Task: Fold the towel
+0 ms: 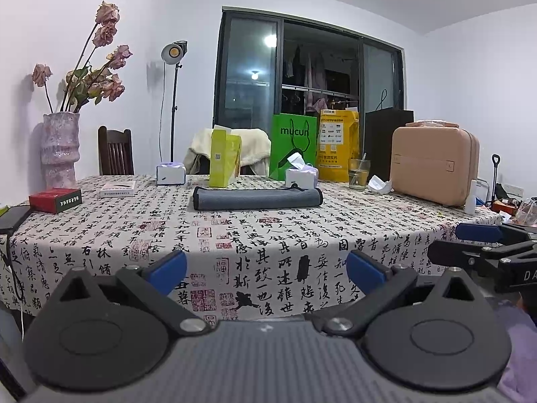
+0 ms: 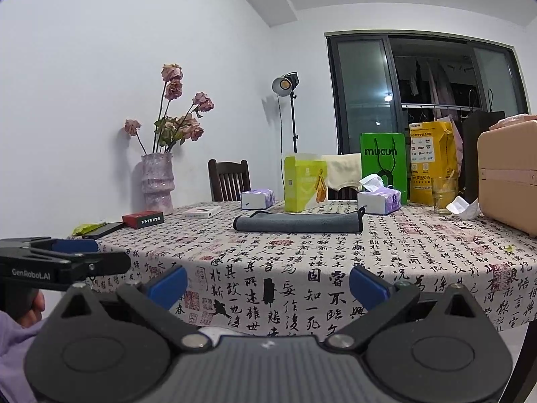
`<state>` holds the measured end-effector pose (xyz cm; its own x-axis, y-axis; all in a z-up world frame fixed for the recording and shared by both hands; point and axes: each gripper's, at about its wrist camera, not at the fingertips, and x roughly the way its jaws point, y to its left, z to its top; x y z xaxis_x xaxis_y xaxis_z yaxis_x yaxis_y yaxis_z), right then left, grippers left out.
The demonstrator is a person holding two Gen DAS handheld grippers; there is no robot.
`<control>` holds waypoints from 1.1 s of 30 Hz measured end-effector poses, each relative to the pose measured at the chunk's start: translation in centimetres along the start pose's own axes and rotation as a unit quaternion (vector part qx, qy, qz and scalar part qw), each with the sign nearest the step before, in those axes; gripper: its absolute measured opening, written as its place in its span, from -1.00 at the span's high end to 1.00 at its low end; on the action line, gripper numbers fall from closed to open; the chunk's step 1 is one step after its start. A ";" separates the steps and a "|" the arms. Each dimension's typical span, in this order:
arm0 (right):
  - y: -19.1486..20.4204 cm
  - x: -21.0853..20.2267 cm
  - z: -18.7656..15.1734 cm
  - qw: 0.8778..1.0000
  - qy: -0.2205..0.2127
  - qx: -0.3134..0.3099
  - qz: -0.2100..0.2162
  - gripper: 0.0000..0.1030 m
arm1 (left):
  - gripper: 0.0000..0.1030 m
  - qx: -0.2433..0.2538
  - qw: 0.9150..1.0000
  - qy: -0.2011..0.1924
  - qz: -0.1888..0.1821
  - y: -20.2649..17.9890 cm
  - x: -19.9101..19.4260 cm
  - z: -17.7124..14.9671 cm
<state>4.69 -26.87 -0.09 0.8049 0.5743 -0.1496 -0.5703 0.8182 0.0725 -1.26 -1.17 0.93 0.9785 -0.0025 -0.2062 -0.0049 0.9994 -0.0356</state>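
A grey towel (image 1: 256,198) lies folded into a long flat strip on the calligraphy tablecloth (image 1: 268,235), toward the far side; it also shows in the right wrist view (image 2: 298,223). My left gripper (image 1: 266,270) is open and empty, held off the table's near edge, well short of the towel. My right gripper (image 2: 268,283) is open and empty, also at the near edge. Each gripper shows in the other's view: the right one at the right edge (image 1: 483,245), the left one at the left edge (image 2: 67,258).
Behind the towel stand a yellow-green box (image 1: 224,158), two tissue packs (image 1: 170,174) (image 1: 301,176), a green bag (image 1: 293,146), a yellow bag (image 1: 337,144), a glass (image 1: 358,174) and a tan case (image 1: 434,164). A vase (image 1: 60,149), red box (image 1: 55,199) and phone (image 1: 13,216) sit left.
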 end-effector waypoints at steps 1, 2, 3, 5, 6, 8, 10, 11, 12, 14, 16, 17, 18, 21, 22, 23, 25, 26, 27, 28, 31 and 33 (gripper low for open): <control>0.0 0.0 0.0 1.000 0.001 0.000 0.001 -1.00 | -1.00 0.000 1.000 0.000 0.000 0.0 0.0 0.0; 0.1 0.1 0.0 1.000 0.002 0.000 0.001 -1.00 | -1.00 0.000 1.000 0.000 0.000 -0.1 0.0 0.0; 0.1 0.1 -0.1 1.000 0.002 0.000 0.001 -1.00 | -1.00 0.000 1.000 0.000 0.000 0.0 0.0 0.0; 0.1 0.0 -0.1 1.000 0.002 0.000 0.002 -1.00 | -1.00 0.000 1.000 0.000 0.000 -0.1 0.0 0.0; 0.1 0.0 -0.1 1.000 0.002 -0.001 0.002 -1.00 | -1.00 0.000 1.000 0.000 -0.001 0.0 0.0 0.0; 0.1 0.1 -0.1 1.000 0.002 -0.001 0.002 -1.00 | -1.00 0.000 1.000 0.000 0.000 -0.1 0.0 0.0; 0.1 0.1 -0.1 1.000 0.002 -0.001 0.003 -1.00 | -1.00 0.000 1.000 0.000 0.000 -0.1 0.0 0.0; 0.2 0.0 -0.1 1.000 0.002 -0.001 0.003 -1.00 | -1.00 0.000 1.000 0.000 0.000 -0.1 0.0 0.0; 0.1 0.1 -0.1 1.000 0.002 -0.001 0.002 -1.00 | -1.00 0.000 1.000 0.000 0.000 0.0 0.0 0.0; 0.1 0.1 -0.1 1.000 0.002 -0.001 0.003 -1.00 | -1.00 -0.001 1.000 0.001 0.001 -0.1 0.0 0.0; 0.1 0.1 -0.1 1.000 0.003 0.000 0.005 -1.00 | -1.00 -0.001 1.000 0.001 0.001 -0.1 -0.1 0.0; 0.2 0.1 -0.1 1.000 0.003 0.000 0.006 -1.00 | -1.00 -0.001 1.000 0.001 0.001 -0.1 -0.1 0.0; 0.2 0.2 -0.1 1.000 0.003 0.000 0.006 -1.00 | -1.00 -0.001 1.000 0.001 0.001 -0.1 -0.1 0.0; 0.3 0.1 0.0 1.000 0.001 -0.001 0.003 -1.00 | -1.00 -0.001 1.000 0.001 0.000 -0.1 -0.1 0.0; 0.3 0.1 0.0 1.000 0.000 0.000 0.003 -1.00 | -1.00 -0.001 1.000 0.001 0.000 -0.1 -0.1 0.0; 0.3 0.1 0.0 1.000 0.000 0.000 0.004 -1.00 | -1.00 0.000 1.000 0.001 0.000 -0.1 -0.1 0.0; 0.3 0.2 0.0 1.000 0.001 0.001 0.007 -1.00 | -1.00 0.000 1.000 0.000 0.001 -0.2 -0.1 0.0; 0.2 0.1 0.0 1.000 0.001 0.000 0.007 -1.00 | -1.00 0.000 1.000 -0.001 0.001 -0.1 -0.1 0.0; 0.2 0.1 0.0 1.000 0.000 0.000 0.007 -1.00 | -1.00 0.001 1.000 -0.001 0.001 -0.1 -0.1 0.0; 0.3 0.1 0.0 1.000 -0.001 0.000 0.007 -1.00 | -1.00 0.001 1.000 -0.001 0.001 -0.1 -0.1 0.0; 0.2 0.1 0.0 1.000 -0.001 0.000 0.008 -1.00 | -1.00 0.001 1.000 -0.001 0.001 -0.1 -0.1 0.0; 0.2 0.1 0.0 1.000 -0.001 -0.001 0.008 -1.00 | -1.00 0.001 1.000 -0.001 0.001 -0.1 -0.1 0.0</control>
<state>4.64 -26.61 -0.11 0.7963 0.5870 -0.1458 -0.5831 0.8091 0.0731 -1.32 -1.26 1.00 0.9788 -0.0015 -0.2046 -0.0057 0.9994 -0.0343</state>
